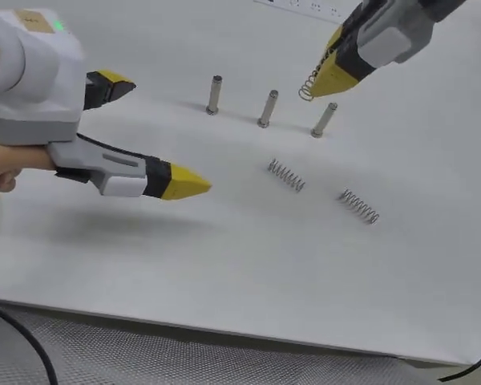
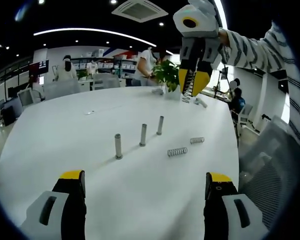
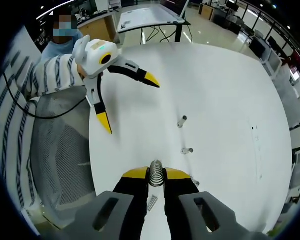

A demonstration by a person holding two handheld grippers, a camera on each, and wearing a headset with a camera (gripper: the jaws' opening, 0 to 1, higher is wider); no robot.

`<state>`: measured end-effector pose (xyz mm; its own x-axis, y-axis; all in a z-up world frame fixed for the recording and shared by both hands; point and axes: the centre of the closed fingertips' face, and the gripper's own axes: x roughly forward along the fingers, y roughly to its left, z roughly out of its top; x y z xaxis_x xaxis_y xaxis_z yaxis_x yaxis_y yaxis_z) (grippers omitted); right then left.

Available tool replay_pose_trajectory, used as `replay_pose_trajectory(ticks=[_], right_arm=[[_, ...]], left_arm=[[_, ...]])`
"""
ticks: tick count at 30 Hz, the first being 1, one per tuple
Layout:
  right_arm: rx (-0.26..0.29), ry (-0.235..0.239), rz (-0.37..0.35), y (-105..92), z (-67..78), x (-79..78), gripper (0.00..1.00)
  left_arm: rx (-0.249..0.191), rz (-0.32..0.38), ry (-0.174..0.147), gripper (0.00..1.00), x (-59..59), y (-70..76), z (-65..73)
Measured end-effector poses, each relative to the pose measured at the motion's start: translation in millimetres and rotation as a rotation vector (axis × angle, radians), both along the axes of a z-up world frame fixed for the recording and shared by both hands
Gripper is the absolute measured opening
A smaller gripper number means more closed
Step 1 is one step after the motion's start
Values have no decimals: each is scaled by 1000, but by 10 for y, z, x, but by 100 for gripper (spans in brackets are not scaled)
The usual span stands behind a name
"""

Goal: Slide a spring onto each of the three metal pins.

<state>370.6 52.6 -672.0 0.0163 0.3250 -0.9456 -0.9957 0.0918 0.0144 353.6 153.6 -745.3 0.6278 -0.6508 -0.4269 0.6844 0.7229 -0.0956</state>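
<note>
Three metal pins stand bare in a row on the white table: left pin (image 1: 215, 95), middle pin (image 1: 268, 108), right pin (image 1: 324, 119). My right gripper (image 1: 319, 85) hovers just above and left of the right pin, shut on a spring (image 1: 307, 88) that hangs from its yellow tips; in the right gripper view that spring (image 3: 156, 173) sits pinched between the jaws. Two more springs lie flat in front of the pins, one (image 1: 286, 175) nearer them and one (image 1: 359, 206) further right. My left gripper (image 1: 154, 133) is open and holds nothing, left of the pins.
The table's front edge (image 1: 224, 333) runs below, with a grey mesh surface and a black cable beneath it. In the left gripper view a potted plant (image 2: 166, 74) stands at the table's far end, with people and desks behind it.
</note>
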Motion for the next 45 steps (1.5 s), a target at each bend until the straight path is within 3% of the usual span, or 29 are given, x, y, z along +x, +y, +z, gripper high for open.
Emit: replay_pose_trajectory(ticks=[23, 27, 45], right_arm=[[-17, 15, 11, 468, -227, 338, 8], [-26, 18, 10, 531, -283, 407, 8], [-74, 19, 28, 754, -543, 570, 8]], left_arm=[[-2, 15, 27, 98, 9, 42, -32], [-3, 26, 51, 98, 8, 56, -68], [-18, 19, 54, 98, 29, 34, -59]])
